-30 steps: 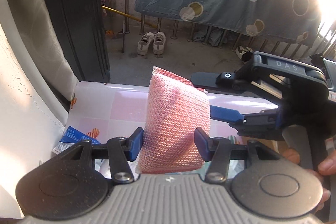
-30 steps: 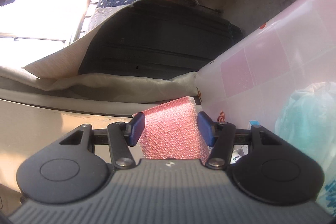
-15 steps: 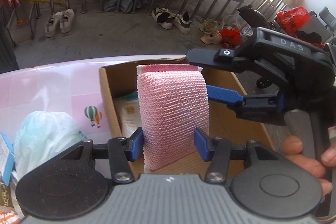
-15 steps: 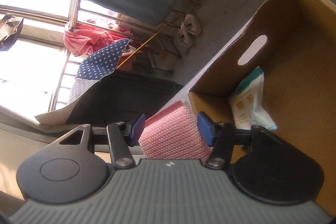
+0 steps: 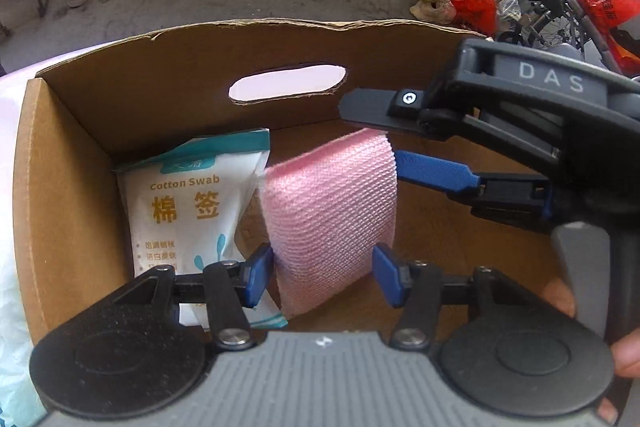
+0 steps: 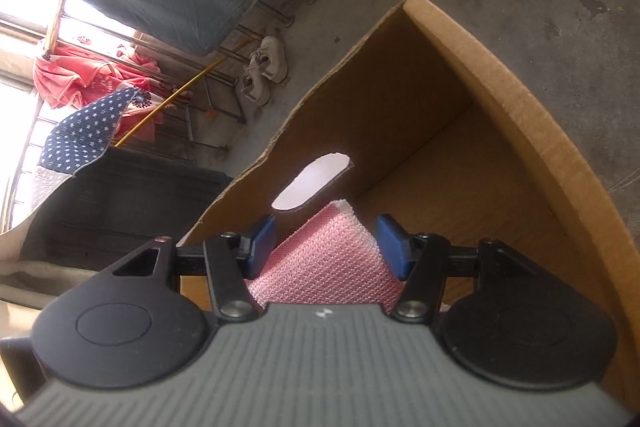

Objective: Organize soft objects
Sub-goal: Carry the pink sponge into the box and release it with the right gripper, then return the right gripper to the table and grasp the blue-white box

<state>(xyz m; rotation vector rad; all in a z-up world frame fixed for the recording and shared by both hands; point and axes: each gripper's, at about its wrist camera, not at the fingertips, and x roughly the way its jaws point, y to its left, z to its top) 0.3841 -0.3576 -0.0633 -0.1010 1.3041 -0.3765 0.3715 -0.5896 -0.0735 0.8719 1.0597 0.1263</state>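
Sponge [image 5: 330, 215] hangs inside the cardboard box [image 5: 68, 187], beside a cotton swab packet [image 5: 188, 215]; left gripper [image 5: 323, 274] parted around it, right gripper [image 6: 326, 247] also spread, neither pressing.

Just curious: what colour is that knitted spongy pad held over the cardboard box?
Pink, with a mesh weave; clearest in the left wrist view.
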